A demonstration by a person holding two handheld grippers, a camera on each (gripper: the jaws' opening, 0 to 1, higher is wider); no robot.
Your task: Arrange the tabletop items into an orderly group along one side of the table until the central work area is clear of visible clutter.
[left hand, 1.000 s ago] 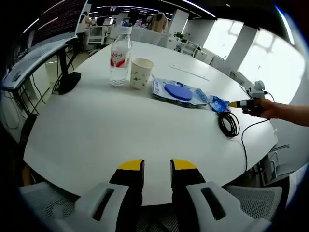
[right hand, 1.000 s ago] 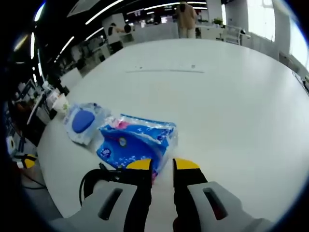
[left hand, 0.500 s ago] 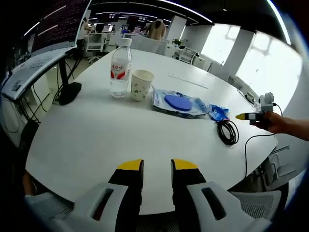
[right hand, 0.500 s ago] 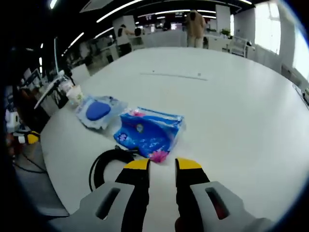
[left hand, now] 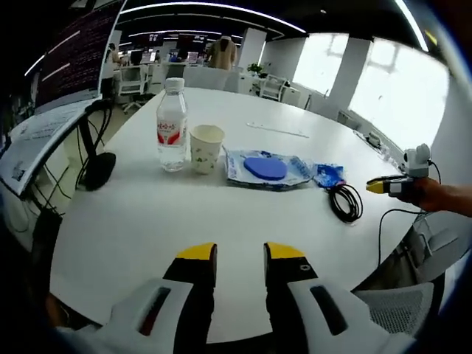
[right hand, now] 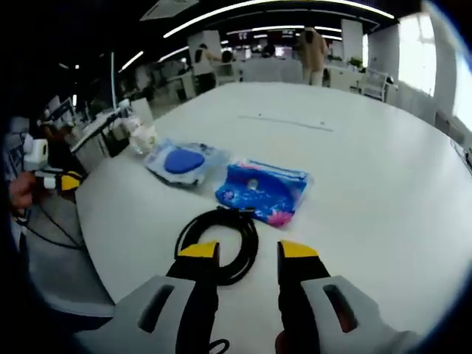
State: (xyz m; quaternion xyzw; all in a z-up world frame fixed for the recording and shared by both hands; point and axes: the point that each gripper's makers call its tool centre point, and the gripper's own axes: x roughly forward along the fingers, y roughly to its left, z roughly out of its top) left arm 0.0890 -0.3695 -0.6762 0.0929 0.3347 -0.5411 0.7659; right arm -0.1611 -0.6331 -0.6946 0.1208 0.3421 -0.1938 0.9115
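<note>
- Left tongs [left hand: 239,254] open, empty, over the near edge of the round white bench [left hand: 147,221].
- Right tongs [right hand: 248,251] open, empty, just above the coiled black cable [right hand: 218,243].
- Clear plastic water bottle [left hand: 172,127], paper cup [left hand: 206,148], clear pouch with blue disc [left hand: 264,168] and blue tissue packet [right hand: 263,192] stand in a row, left to right.

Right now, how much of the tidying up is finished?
Mostly done, it seems: the bottle, cup, clear bag with a blue disc, blue packet and coiled cable sit in a row along one edge. Both tongs, left and right, are open and empty. Little looks left.
</note>
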